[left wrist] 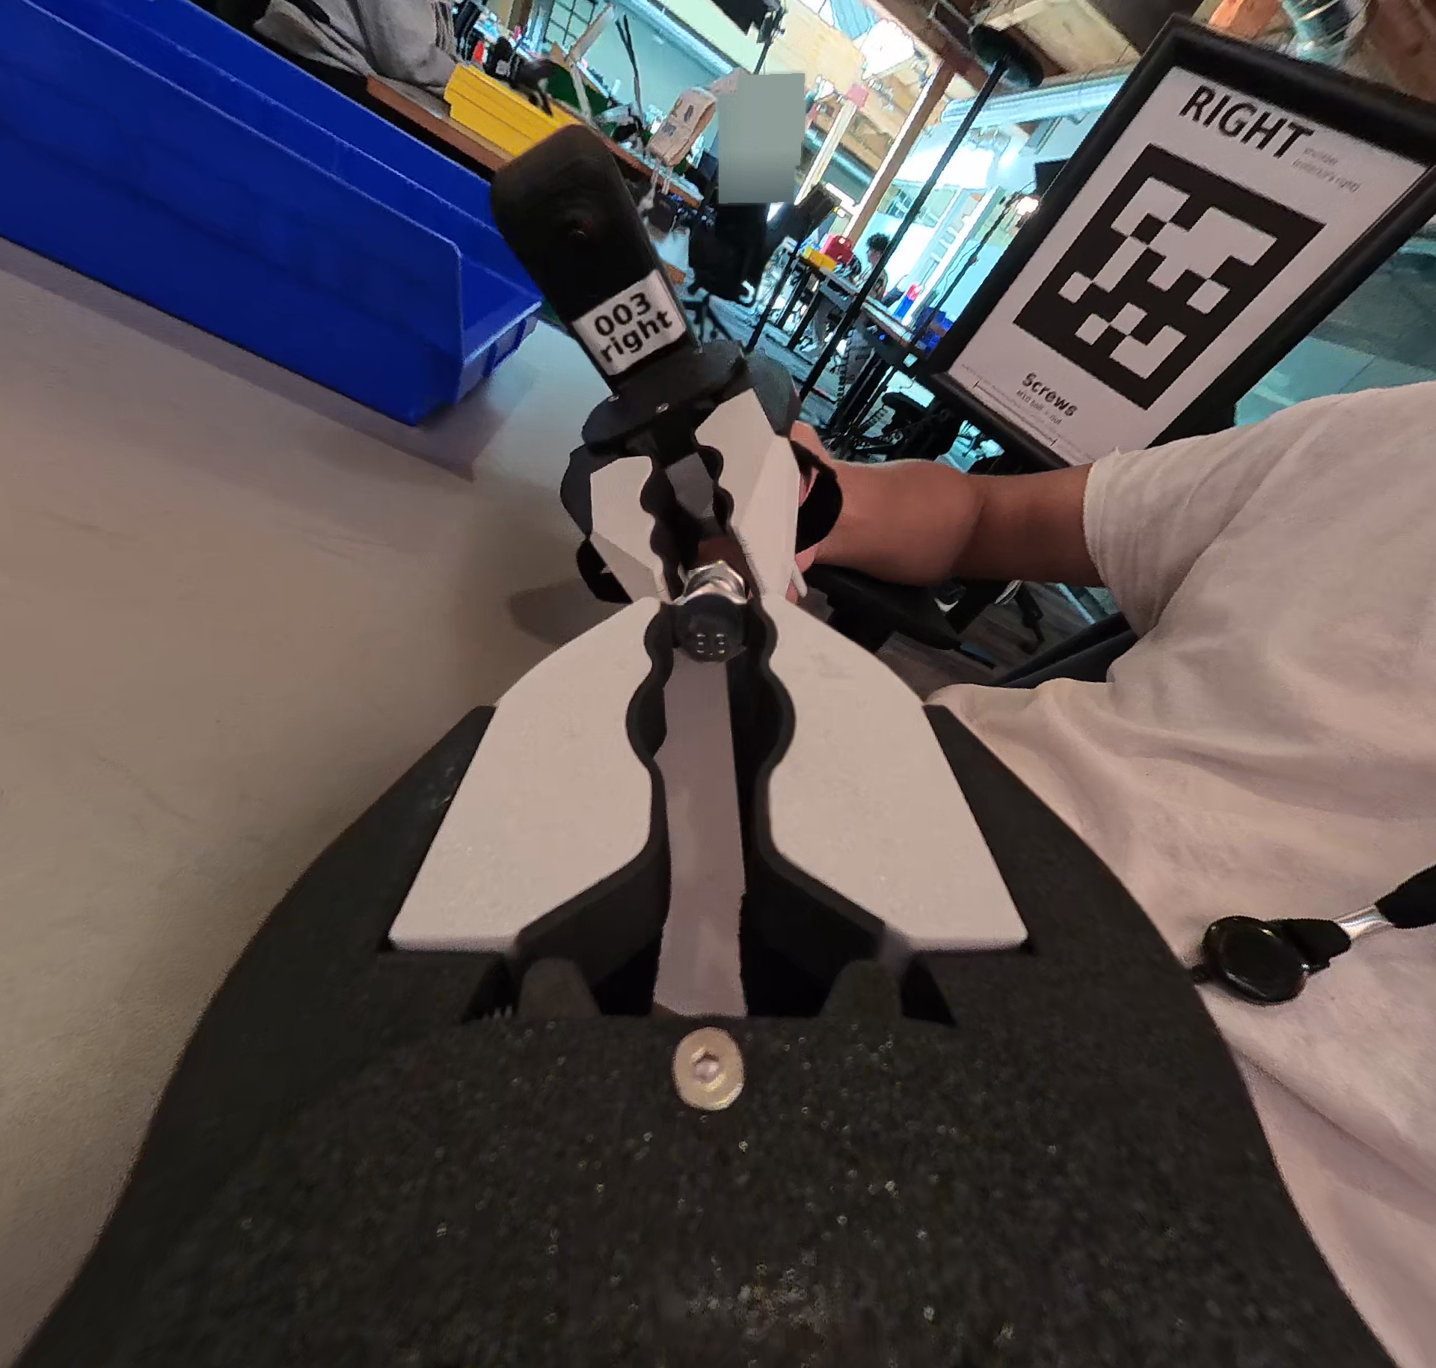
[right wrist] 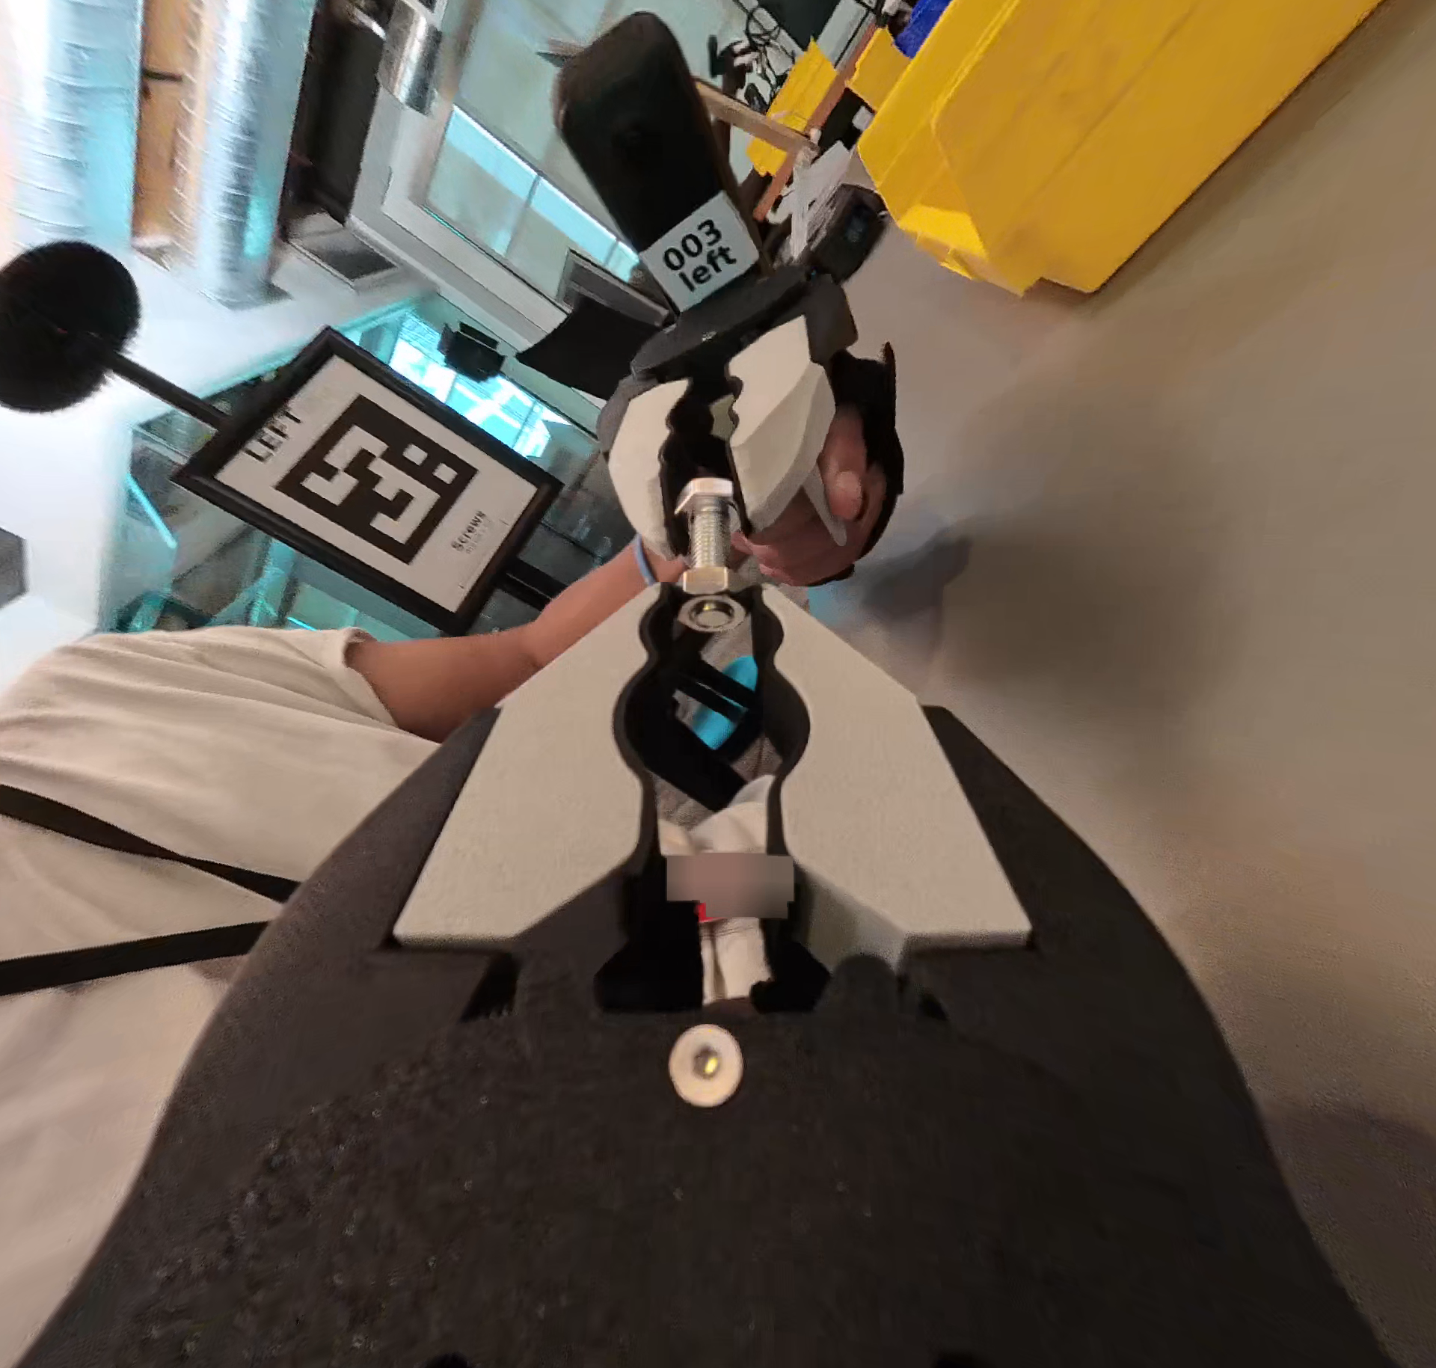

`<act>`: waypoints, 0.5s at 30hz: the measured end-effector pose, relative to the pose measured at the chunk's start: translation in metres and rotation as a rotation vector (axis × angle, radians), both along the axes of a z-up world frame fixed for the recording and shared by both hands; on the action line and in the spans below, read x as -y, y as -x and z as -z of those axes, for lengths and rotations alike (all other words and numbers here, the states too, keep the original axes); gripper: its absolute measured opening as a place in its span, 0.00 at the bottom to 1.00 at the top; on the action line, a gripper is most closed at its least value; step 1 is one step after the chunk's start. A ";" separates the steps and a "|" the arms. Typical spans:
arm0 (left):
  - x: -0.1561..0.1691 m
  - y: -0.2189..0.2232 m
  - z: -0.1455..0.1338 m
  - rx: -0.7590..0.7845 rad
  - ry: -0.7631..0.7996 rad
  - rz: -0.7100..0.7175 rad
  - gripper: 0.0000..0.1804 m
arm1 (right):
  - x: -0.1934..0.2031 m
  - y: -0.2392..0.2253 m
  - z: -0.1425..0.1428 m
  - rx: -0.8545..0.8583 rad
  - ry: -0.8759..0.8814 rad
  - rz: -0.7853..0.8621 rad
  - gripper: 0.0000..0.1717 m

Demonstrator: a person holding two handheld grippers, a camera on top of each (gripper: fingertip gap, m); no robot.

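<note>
Your left gripper (left wrist: 705, 643) had its fingers clamped on the silver bolt's (right wrist: 705, 530) hex head. The bolt's long axis ran straight toward your right gripper (right wrist: 709, 614), whose fingers were clamped on the nut (right wrist: 705, 578) at the threaded end, above the desk (left wrist: 233, 631).

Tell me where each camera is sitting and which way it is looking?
Left wrist view: sits on the left gripper, looking along its fingers at the bolt head they clamp, the right gripper facing it, blue bins and the person's right forearm.
Right wrist view: sits on the right gripper, rolled sideways, looking at the nut it clamps, the left gripper, yellow bins and the left hand.
Both share the bolt, both grippers and the white shirt.
</note>
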State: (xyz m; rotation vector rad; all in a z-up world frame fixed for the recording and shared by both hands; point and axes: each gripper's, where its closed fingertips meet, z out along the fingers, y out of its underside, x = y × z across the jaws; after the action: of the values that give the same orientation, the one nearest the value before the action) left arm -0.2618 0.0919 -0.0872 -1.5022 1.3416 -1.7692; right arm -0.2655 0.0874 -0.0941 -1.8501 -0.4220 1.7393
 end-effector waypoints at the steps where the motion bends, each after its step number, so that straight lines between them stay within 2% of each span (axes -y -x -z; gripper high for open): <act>1: 0.000 0.001 -0.002 0.009 0.013 0.001 0.10 | -0.001 0.000 0.001 0.039 -0.045 0.021 0.13; 3: -0.003 0.002 -0.003 0.017 0.044 -0.004 0.10 | -0.007 -0.003 0.007 0.183 -0.183 0.088 0.19; 5: -0.007 0.002 -0.003 0.015 0.096 -0.013 0.10 | -0.017 -0.012 0.016 0.409 -0.397 0.182 0.23; 8: -0.014 0.001 -0.003 0.003 0.205 -0.029 0.10 | -0.033 -0.033 0.019 0.838 -0.864 0.352 0.23; 10: -0.019 0.000 -0.001 -0.004 0.284 -0.048 0.10 | -0.032 -0.037 0.004 1.027 -1.183 0.457 0.23; 13: -0.023 -0.001 -0.001 -0.001 0.348 -0.060 0.10 | -0.022 -0.031 0.003 1.277 -1.604 0.440 0.23; 15: -0.023 0.000 -0.002 0.008 0.363 -0.061 0.09 | -0.020 -0.028 0.008 1.379 -1.746 0.432 0.23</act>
State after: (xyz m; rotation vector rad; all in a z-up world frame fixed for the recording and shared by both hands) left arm -0.2614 0.1152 -0.0849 -1.6966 0.9946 -2.0567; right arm -0.2375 0.1075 -0.1024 -1.1050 -1.2725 -0.6044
